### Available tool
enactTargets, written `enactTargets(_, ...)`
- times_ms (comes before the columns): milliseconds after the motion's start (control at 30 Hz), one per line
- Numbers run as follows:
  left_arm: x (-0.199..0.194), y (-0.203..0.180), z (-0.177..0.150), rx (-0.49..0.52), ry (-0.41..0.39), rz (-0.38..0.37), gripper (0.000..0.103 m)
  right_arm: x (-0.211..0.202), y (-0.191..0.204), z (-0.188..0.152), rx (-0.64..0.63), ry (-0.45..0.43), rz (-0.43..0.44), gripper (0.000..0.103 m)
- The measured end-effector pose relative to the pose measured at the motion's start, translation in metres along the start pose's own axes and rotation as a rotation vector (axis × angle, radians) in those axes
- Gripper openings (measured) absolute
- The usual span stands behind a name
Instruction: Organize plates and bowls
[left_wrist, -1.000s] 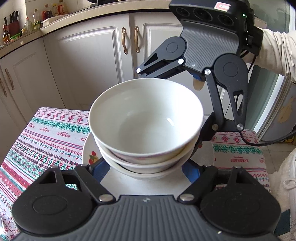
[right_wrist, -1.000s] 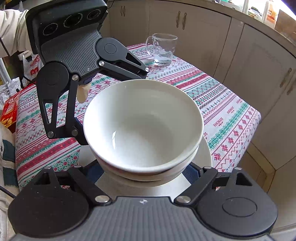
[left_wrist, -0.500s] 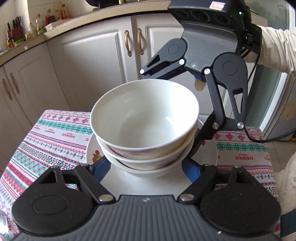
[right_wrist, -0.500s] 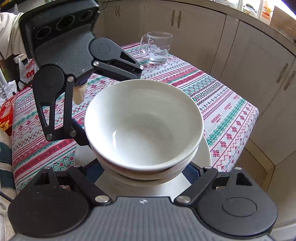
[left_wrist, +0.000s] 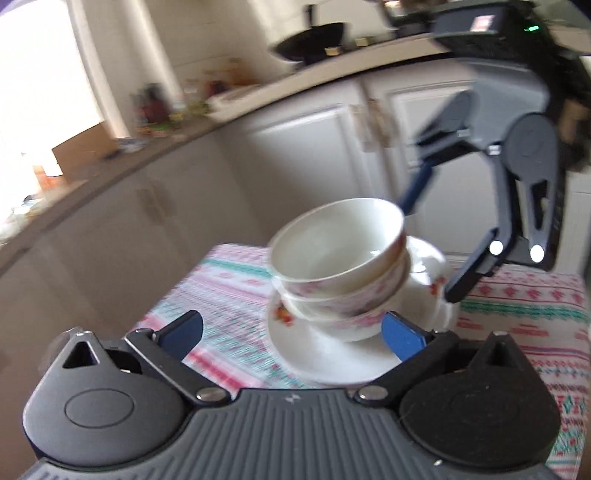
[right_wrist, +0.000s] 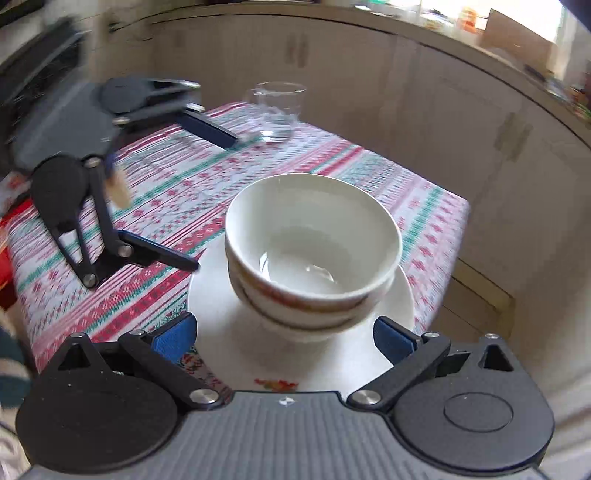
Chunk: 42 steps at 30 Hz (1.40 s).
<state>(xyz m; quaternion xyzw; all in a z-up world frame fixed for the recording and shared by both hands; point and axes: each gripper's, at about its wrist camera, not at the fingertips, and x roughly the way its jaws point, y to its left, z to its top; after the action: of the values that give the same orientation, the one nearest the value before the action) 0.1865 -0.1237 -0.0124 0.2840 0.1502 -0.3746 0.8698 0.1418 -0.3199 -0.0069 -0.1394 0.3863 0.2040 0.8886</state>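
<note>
A stack of white bowls (right_wrist: 312, 254) sat on a white plate (right_wrist: 221, 314), which rested on the counter (right_wrist: 177, 192) under its striped red-and-green cloth. A second earlier both grippers had crowded in against the stack; now both had drawn back from it. The left gripper (right_wrist: 216, 201) hovered beyond the plate, jaws wide and empty. The right gripper (right_wrist: 282, 338) sat at the plate's near edge, jaws also wide, touching nothing. A glass mug (right_wrist: 277, 110) stood well beyond the plate. Both views were blurred with motion. The release suggested the stacking was finished.
</note>
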Motion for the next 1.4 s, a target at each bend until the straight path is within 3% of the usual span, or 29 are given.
enactTargets(100,-0.021,-0.008,-0.001,-0.094,0.024,0.087,0.102,-0.012,0.017,-0.006,0.133,-0.007,-0.099,0.103)
enactTargets(300,-0.061,-0.005,-0.004,-0.373,0.117,0.126,0.102,-0.035,0.053,-0.024,0.374,-0.044,-0.241,0.103)
enactTargets(467,-0.089,-0.006,-0.008,-0.487,0.155,0.195,0.102,-0.059,0.083,-0.035,0.480,-0.089,-0.319,0.103)
enactTargets(633,-0.103,-0.008,-0.010,-0.548,0.177,0.236,0.102,-0.075,0.105,-0.034,0.505,-0.130,-0.344,0.103)
enactTargets(800,-0.108,-0.008,-0.016,-0.619,0.202,0.225,0.102,-0.079,0.112,-0.030,0.516,-0.142,-0.385,0.103)
enactTargets(1400,-0.107,-0.013,-0.012,-0.627,0.217,0.232,0.102,-0.078,0.112,-0.030,0.532,-0.143,-0.409,0.103)
